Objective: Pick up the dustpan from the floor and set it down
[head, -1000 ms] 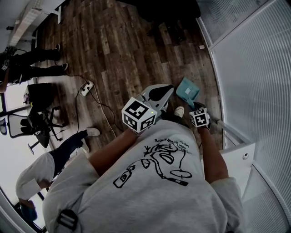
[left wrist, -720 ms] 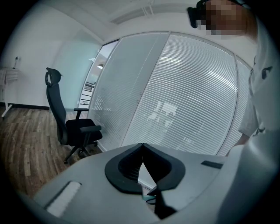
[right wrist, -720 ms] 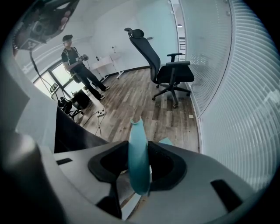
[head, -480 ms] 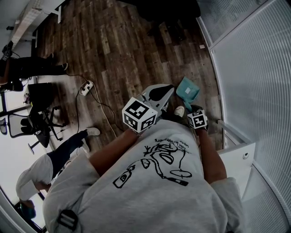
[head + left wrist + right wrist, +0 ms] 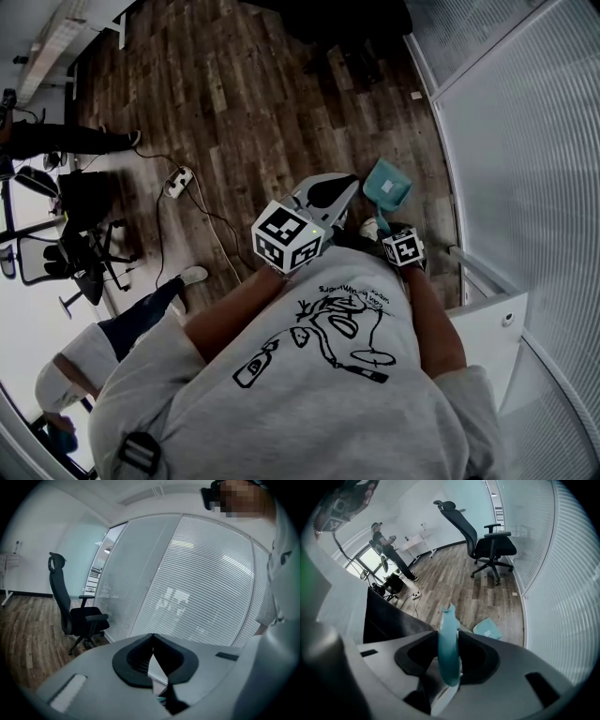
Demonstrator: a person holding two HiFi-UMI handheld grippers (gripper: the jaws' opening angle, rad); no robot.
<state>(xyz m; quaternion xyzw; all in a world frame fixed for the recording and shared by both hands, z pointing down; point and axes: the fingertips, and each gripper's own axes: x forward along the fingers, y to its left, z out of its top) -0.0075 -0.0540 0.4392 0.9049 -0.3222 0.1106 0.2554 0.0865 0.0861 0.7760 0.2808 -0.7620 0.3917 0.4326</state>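
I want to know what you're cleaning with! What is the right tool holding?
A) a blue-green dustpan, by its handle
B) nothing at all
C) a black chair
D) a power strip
A: in the right gripper view, the right tool is closed on the teal handle of the dustpan, whose pan shows just beyond over the wood floor.

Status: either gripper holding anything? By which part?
The right gripper is clamped on the teal plastic dustpan by its handle, which stands between the jaws. The left gripper is shut and empty.
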